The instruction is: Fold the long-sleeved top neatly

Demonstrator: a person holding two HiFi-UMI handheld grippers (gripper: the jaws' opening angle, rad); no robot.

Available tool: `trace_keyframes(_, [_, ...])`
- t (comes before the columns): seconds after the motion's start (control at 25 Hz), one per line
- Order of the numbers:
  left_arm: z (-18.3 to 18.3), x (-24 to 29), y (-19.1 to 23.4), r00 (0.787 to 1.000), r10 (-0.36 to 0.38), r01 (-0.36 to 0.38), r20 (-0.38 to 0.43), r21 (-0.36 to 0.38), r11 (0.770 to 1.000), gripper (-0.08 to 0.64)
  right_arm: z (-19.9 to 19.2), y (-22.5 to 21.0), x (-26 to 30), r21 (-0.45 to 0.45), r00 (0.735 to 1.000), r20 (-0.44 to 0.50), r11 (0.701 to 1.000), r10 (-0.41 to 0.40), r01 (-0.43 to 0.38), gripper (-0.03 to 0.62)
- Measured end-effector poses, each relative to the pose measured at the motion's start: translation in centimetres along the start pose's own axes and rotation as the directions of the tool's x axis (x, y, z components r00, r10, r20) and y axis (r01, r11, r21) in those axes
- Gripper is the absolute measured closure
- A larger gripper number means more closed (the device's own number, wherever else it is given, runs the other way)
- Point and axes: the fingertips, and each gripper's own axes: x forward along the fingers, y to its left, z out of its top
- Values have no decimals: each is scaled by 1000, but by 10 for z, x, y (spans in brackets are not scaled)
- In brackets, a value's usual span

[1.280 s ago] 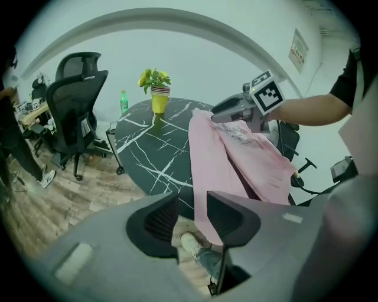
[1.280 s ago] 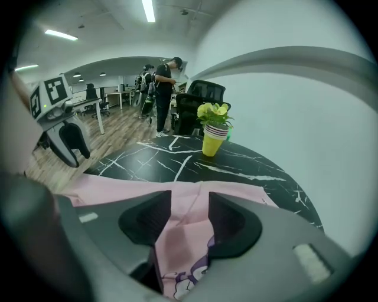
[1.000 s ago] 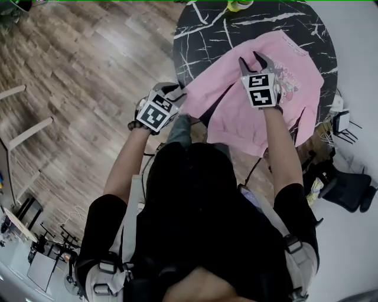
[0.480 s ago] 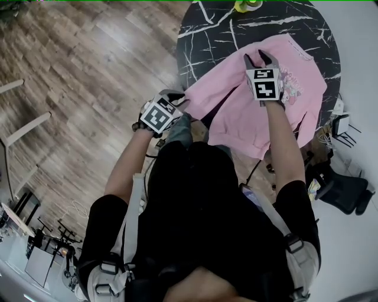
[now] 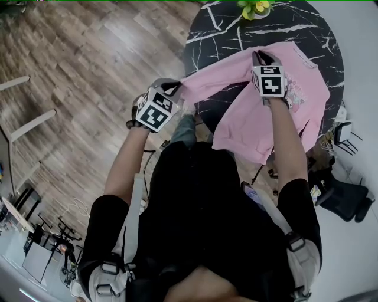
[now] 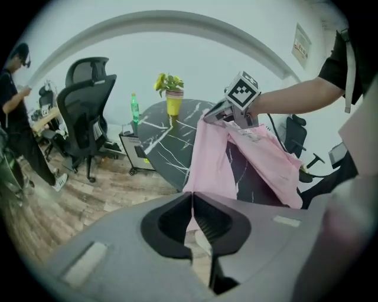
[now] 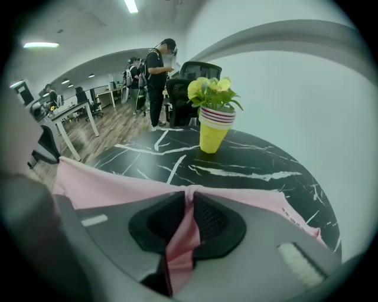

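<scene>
A pink long-sleeved top (image 5: 242, 124) lies across the round black marble table (image 5: 218, 35), its hem hanging over the near edge. My left gripper (image 5: 174, 87) is off the table's left edge, shut on the end of a sleeve, which stretches taut toward the right gripper. In the left gripper view pink cloth (image 6: 212, 159) is pinched between the jaws (image 6: 192, 203). My right gripper (image 5: 264, 56) is over the top near the shoulder, shut on a fold of the cloth (image 7: 189, 194). Both pairs of jaws have just been closing, with the fabric between them.
A yellow pot with a plant (image 5: 255, 8) stands at the table's far edge. A black office chair (image 6: 82, 112) and a green bottle (image 6: 134, 109) are on the far side. People stand by desks in the background (image 7: 158, 76). Another dark chair (image 5: 345, 194) sits to the table's right on the wooden floor.
The left gripper took the sleeve end and drew it out straight to the left. The right gripper moved further over the top and closed on the cloth by the shoulder.
</scene>
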Motion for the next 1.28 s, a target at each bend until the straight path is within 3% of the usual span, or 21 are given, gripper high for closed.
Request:
trace_keyframes(0.24, [35,-33,42,987,153,-156,36,89,984,541,35,-4,-9,32,998,66,999,-13,11,538])
trace_keyframes(0.4, [47,-44,60,975,216,-221,56,92,971,540,49,-8,-13,44,996,89,999,-16,12,537])
trace_keyframes(0.56, [33,-44,71,962,273,-273,13,59,960,532,50,-12,-12,57,996,82,998,-28,23,538])
trace_keyframes(0.76, [11,-33,60,983,181,-180,-34,18,983,477,47,-8,-7,74,998,69,997,-3,-3,480])
trace_keyframes(1.0, [25,-26,53,993,117,-117,-10,28,993,469,50,-2,-11,81,997,78,997,8,-14,407])
trace_keyframes(1.28, [59,3,11,999,-38,33,34,136,990,468,13,-18,-54,171,993,88,983,-77,61,407])
